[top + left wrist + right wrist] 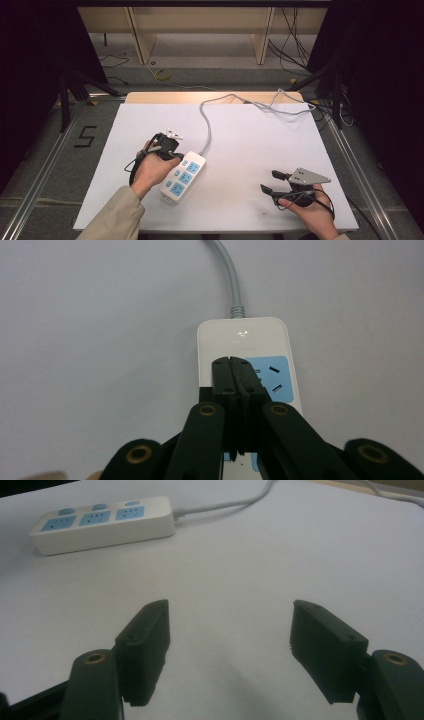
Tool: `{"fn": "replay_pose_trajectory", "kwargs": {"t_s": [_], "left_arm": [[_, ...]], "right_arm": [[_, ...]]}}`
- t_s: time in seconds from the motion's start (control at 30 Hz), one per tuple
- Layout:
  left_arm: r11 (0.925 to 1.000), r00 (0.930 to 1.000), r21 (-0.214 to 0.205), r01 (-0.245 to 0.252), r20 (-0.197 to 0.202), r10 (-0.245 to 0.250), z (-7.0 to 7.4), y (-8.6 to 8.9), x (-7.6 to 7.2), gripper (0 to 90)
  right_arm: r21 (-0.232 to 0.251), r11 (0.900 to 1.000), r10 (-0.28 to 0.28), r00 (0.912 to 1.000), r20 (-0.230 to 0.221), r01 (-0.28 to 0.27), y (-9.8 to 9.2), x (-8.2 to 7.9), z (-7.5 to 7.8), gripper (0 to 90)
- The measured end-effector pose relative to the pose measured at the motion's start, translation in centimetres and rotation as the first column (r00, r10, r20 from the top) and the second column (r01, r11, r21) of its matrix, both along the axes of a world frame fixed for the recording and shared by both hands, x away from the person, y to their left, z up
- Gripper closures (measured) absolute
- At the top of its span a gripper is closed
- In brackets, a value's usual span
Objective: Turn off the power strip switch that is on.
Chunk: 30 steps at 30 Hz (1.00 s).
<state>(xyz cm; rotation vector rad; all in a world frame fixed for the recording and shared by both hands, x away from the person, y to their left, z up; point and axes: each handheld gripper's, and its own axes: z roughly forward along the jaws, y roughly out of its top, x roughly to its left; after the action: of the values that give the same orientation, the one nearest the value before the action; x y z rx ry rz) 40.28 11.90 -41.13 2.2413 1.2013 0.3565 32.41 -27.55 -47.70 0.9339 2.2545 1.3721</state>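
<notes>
A white power strip (182,177) with three blue socket panels lies on the white worktop (250,150), left of its middle and slanted, its grey cord (206,125) running from its far end toward the back edge of the worktop. The left gripper (172,156) is held over the strip's far end by the person's left hand (150,170), which comes in on a beige sleeve (115,220). In the left gripper view its two black jaws are clenched flat against each other with nothing between them, and their joined tips (234,362) sit over the strip (245,347) at the inner edge of a blue socket panel (272,380), near the end where the cord (231,280) enters. Whether the tips actually press on the surface cannot be told.

The right gripper (272,182) rests well apart from the strip, near the front right of the worktop, held low by the right hand (310,212), with a grey three-cornered plate on top. Its jaws stand wide apart and released, with bare worktop between them in the right gripper view (227,650). From there the strip (102,525) lies farther off toward the upper left, its three sockets facing up.
</notes>
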Motion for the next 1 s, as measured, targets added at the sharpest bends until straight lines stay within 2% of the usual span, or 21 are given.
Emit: {"fn": "replay_pose_trajectory", "kwargs": {"t_s": [0.57, 0.67, 0.7, 1.0], "left_arm": [[0.9995, 0.9989, 0.029, 0.013, -0.045, -0.012, 0.1, -0.4, 0.5, 89.6], [0.9992, 0.9985, 0.036, 0.017, -0.054, -0.015, 0.0, -0.5, 0.7, 89.6], [0.9984, 0.9980, 0.051, 0.025, -0.059, -0.022, -0.1, -0.6, 0.7, 89.6], [0.9978, 0.9971, 0.061, 0.026, -0.074, -0.021, -0.3, -0.8, 1.0, 89.6]], "right_arm": [[-0.005, 1.0000, -0.001, 1.0000, 0.003, 0.001, 0.0, 0.0, 0.0, 33.0], [-0.005, 1.0000, -0.001, 1.0000, 0.004, 0.001, 0.0, 0.0, 0.0, 33.0], [-0.004, 1.0000, -0.003, 1.0000, 0.004, 0.003, 0.0, 0.0, 0.0, 32.9], [-0.006, 1.0000, -0.004, 1.0000, 0.005, 0.004, 0.0, 0.0, 0.1, 32.8]]}}
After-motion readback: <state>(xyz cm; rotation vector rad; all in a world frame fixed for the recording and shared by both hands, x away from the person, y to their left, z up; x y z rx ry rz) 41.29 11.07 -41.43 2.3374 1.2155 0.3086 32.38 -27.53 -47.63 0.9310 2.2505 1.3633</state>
